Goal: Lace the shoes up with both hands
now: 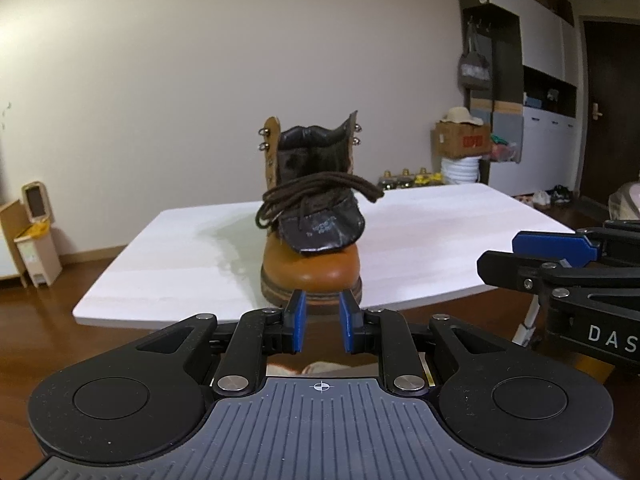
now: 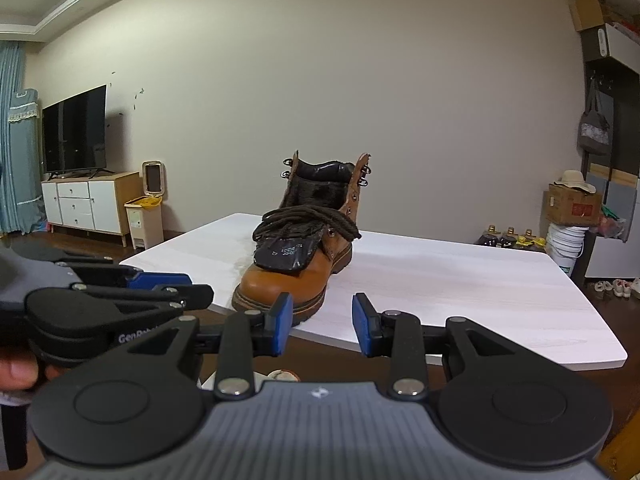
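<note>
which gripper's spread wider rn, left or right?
The right gripper: its blue fingers stand clearly farther apart than the left gripper's. Both are empty, short of the boot on the white table.

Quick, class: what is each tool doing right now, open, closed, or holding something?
Left tool: open, holding nothing.
Right tool: open, holding nothing.

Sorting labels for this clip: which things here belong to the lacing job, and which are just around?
Job: boot; brown laces; left gripper; right gripper.
Just around: white table; bin; TV; cardboard box.
</note>
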`<action>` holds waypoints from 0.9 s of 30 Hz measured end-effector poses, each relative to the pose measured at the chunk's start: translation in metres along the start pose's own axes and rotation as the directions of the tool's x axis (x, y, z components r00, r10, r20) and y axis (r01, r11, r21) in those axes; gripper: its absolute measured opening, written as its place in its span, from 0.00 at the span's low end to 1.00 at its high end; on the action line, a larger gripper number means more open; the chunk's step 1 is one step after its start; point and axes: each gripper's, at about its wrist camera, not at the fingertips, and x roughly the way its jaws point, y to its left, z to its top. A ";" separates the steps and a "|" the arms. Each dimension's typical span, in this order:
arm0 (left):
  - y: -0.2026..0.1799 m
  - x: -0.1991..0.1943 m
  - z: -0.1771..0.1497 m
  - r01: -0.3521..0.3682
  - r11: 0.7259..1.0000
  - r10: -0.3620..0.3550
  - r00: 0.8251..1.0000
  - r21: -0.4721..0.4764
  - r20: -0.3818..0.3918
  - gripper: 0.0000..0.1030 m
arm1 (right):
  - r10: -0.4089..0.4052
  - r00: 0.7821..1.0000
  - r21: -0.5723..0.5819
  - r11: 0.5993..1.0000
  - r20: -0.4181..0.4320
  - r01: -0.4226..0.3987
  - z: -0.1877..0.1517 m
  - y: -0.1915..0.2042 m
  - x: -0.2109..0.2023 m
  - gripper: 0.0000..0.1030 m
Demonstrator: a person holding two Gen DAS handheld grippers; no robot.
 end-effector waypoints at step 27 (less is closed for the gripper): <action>0.007 -0.001 -0.003 -0.027 1.000 0.028 0.999 0.008 -0.042 0.20 | 0.013 0.999 -0.014 1.000 -0.046 -0.014 -0.006 0.015 0.005 0.35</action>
